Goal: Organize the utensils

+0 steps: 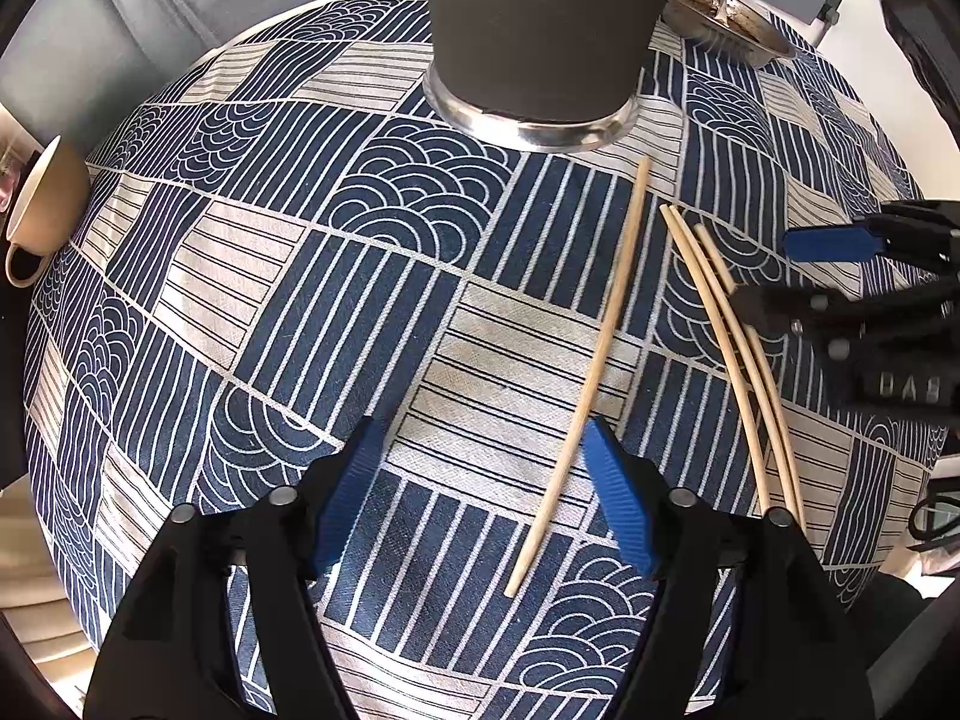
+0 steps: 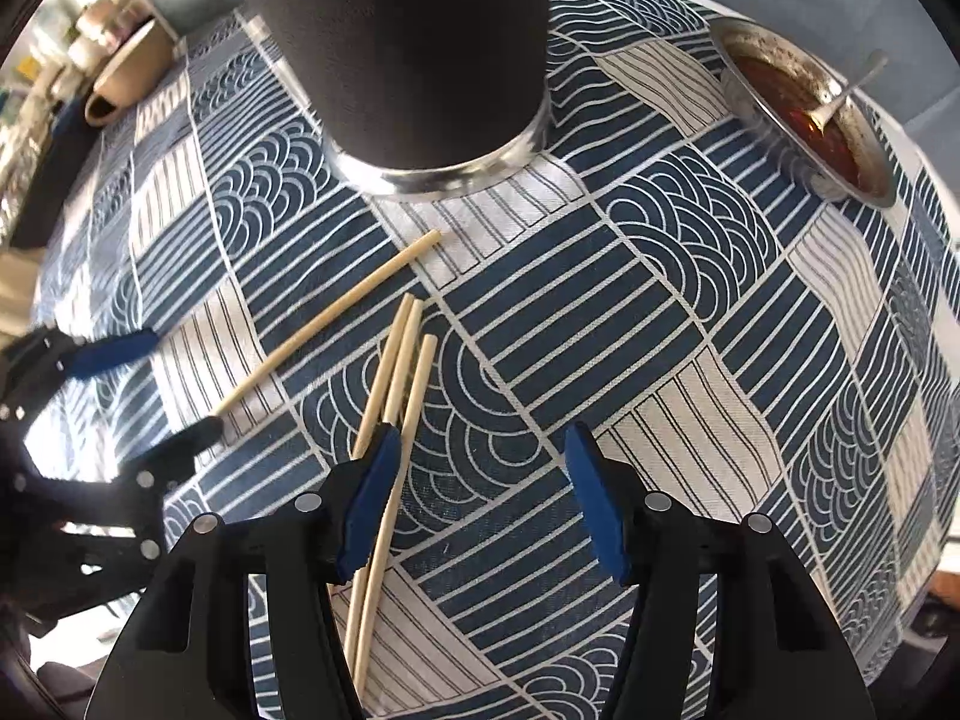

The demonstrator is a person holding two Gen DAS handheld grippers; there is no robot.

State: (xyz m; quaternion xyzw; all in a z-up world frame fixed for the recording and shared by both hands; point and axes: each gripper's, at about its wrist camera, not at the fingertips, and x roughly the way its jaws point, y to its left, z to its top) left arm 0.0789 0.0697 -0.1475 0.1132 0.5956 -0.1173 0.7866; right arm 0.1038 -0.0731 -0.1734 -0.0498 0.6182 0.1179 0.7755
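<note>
Four chopsticks [image 2: 390,372] lie loose on the patterned surface [image 1: 252,300] before the dark holder [image 1: 534,30] — light, stiff, roll-prone, best pinched mid-length — both grippers' fingers [image 1: 618,504] parted, holding nothing.

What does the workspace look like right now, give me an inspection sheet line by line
Surface: table under a blue and white patterned cloth.
Job's things: single wooden chopstick lying apart; three wooden chopsticks bunched together; tall dark cylindrical holder with a metal base ring upright behind them.
Clutter: metal bowl with reddish sauce and a spoon; cream ceramic mug at the edge.
Grippers: left gripper open, nothing between its pads; right gripper open over the bunch.
Cables: nothing seen.
Surroundings: grey upholstered seat behind the table.
</note>
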